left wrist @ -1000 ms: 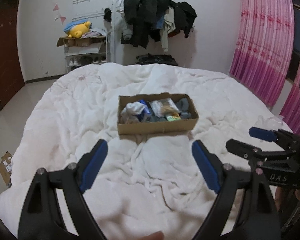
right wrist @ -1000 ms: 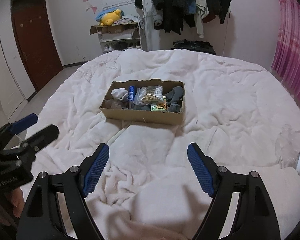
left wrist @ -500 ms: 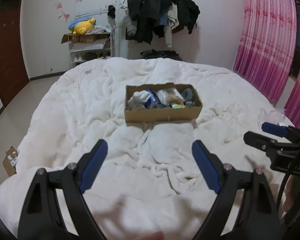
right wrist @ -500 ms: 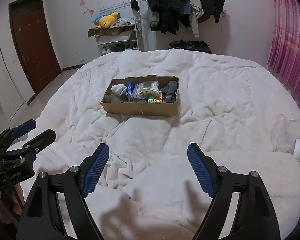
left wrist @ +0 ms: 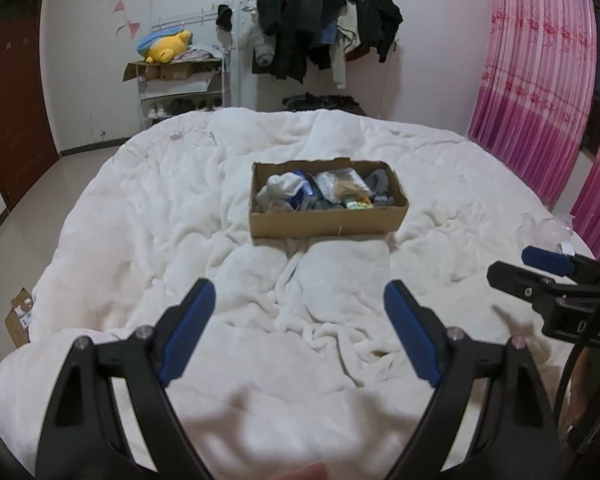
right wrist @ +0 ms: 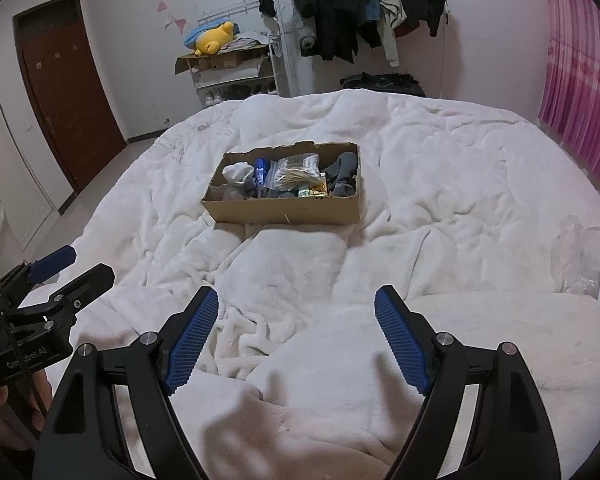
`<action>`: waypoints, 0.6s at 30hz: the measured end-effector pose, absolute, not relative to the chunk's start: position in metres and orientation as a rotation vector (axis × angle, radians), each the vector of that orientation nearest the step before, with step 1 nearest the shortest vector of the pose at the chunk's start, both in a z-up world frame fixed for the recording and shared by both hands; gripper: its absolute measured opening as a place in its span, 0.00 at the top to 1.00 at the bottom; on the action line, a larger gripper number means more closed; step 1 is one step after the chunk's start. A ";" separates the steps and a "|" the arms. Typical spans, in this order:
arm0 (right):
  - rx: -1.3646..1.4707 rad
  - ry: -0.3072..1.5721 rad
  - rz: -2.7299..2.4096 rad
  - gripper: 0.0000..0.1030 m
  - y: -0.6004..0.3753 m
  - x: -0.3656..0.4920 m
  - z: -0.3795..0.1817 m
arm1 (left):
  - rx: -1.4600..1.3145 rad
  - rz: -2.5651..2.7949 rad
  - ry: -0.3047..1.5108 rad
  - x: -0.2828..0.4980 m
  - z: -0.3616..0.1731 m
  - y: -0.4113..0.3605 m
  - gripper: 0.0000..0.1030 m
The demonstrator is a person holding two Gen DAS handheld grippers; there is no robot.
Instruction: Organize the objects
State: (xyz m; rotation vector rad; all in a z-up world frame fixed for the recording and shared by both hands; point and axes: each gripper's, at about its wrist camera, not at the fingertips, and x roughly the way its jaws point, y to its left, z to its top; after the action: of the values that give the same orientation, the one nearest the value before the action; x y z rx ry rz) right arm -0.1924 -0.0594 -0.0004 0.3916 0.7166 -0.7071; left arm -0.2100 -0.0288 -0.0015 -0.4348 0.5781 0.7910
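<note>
Blue-padded tongs sit nearest: the left gripper [left wrist: 298, 312] and right gripper [right wrist: 296, 320] both hang with jaws apart and empty over the white duvet [right wrist: 440, 184]. Farther up the bed lies the box [left wrist: 328, 222], well apart from both, crammed with socks, bags and small packets. Seemingly the job is barely begun; next, either gripper must travel forward and descend over one item.

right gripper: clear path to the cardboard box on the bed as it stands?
Probably yes. The right gripper hangs open and empty over the white duvet, with only rumpled bedding between it and the cardboard box. The left gripper sits off to the side, out of that line. Actual reach is unclear.
</note>
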 end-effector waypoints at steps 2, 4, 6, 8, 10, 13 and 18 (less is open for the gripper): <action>0.390 0.720 -0.706 0.19 -0.060 -0.192 0.000 | -0.433 0.787 0.579 -0.210 -0.001 -0.029 0.15; 0.388 0.720 -0.708 0.19 -0.060 -0.191 -0.001 | -0.432 0.785 0.578 -0.210 -0.001 -0.028 0.15; 0.389 0.720 -0.707 0.19 -0.060 -0.191 -0.001 | -0.432 0.784 0.577 -0.211 -0.002 -0.028 0.15; 0.390 0.721 -0.707 0.19 -0.060 -0.191 -0.001 | -0.432 0.782 0.580 -0.211 -0.003 -0.027 0.15; 0.390 0.723 -0.709 0.19 -0.060 -0.191 -0.001 | -0.432 0.780 0.584 -0.211 -0.004 -0.026 0.15; 0.389 0.727 -0.711 0.19 -0.061 -0.190 -0.002 | -0.431 0.775 0.584 -0.211 -0.004 -0.026 0.15; 0.388 0.727 -0.714 0.19 -0.062 -0.191 -0.002 | -0.430 0.766 0.587 -0.212 -0.004 -0.026 0.15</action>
State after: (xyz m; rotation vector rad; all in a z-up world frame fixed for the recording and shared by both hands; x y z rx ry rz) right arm -0.1907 -0.0624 -0.0023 0.3876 0.7273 -0.7139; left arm -0.2122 -0.0260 -0.0036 -0.4296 0.5866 0.7657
